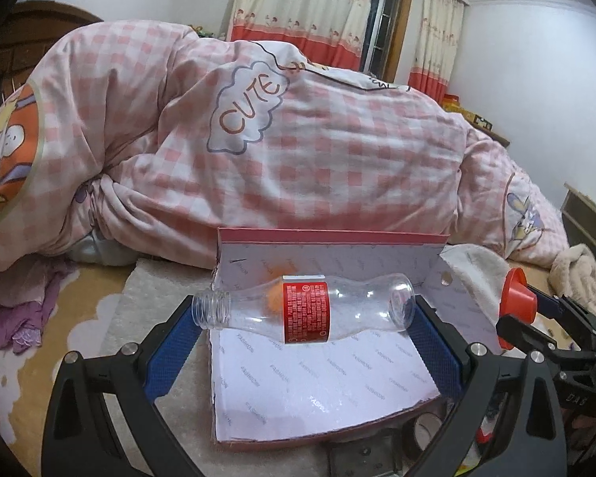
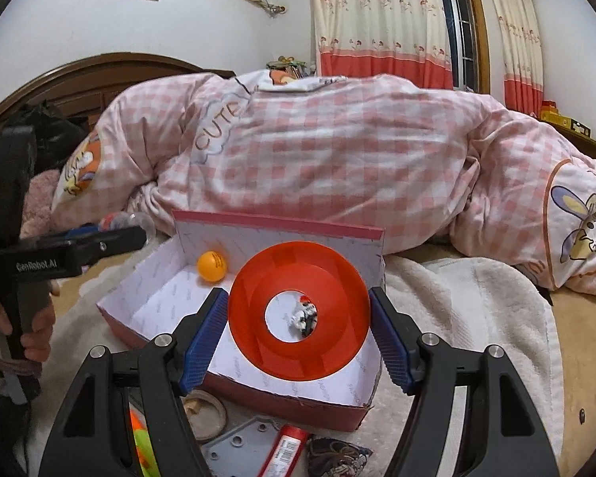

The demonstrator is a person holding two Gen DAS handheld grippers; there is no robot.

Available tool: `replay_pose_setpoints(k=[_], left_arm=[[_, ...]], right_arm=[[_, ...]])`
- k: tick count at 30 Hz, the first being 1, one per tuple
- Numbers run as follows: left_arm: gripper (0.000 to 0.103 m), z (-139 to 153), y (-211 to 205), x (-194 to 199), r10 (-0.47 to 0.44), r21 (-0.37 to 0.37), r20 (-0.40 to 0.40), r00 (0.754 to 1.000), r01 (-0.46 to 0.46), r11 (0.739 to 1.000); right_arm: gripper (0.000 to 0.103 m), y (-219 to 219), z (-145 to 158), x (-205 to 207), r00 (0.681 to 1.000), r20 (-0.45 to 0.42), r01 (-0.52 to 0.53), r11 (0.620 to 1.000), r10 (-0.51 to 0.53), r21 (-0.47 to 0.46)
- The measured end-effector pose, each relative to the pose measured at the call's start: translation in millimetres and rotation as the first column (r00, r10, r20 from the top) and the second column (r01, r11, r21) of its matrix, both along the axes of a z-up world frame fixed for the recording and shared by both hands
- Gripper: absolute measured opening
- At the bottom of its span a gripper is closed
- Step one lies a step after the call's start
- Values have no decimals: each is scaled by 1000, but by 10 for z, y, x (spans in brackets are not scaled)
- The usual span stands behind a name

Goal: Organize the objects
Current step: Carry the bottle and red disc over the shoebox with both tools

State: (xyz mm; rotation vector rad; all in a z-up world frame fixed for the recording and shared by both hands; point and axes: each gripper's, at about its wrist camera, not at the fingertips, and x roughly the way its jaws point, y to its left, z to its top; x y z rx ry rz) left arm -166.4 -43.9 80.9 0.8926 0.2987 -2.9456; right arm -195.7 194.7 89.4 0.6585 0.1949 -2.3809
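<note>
My left gripper (image 1: 304,332) is shut on a clear plastic bottle (image 1: 306,308) with a red label, held sideways above the open pink box (image 1: 329,234). My right gripper (image 2: 298,330) is shut on an orange funnel-shaped cone (image 2: 298,312), held over the same box (image 2: 278,220); the cone also shows at the right of the left wrist view (image 1: 516,298). Inside the box lie an orange ping-pong ball (image 2: 211,265) and a small black-and-white object (image 2: 306,316), seen through the cone's hole. The left gripper appears at the left of the right wrist view (image 2: 139,234).
A pink checked quilt (image 1: 298,139) is heaped behind the box. A white towel (image 2: 476,318) lies to the right. In front of the box lie a tape ring (image 2: 204,413), a grey metal plate (image 2: 242,441), a red tube (image 2: 286,449) and a patterned pouch (image 2: 337,457).
</note>
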Motion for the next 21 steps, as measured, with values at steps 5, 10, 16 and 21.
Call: replay_pose_setpoints(k=[5,10,16,21], left_arm=[[101,-122,24,-64,-6,-36,34,999,8,999],[101,-311,78,-239,9,-54,116,993,-3,999],[101,-516,176,-440,12,-71,218,976,3,997],[101,-663,264,-479,-1,-101,254,967,28,994]], right_arm=[[72,-59,-122,-108,1000,20,-5,1000,4,31],[72,-242,-270,-214,998,64,-25,993,18,115],[72,-420,-534,-370,981,190,-85,977,47,197],[72,-400,-556,-442,971,231,-99,978,55,185]])
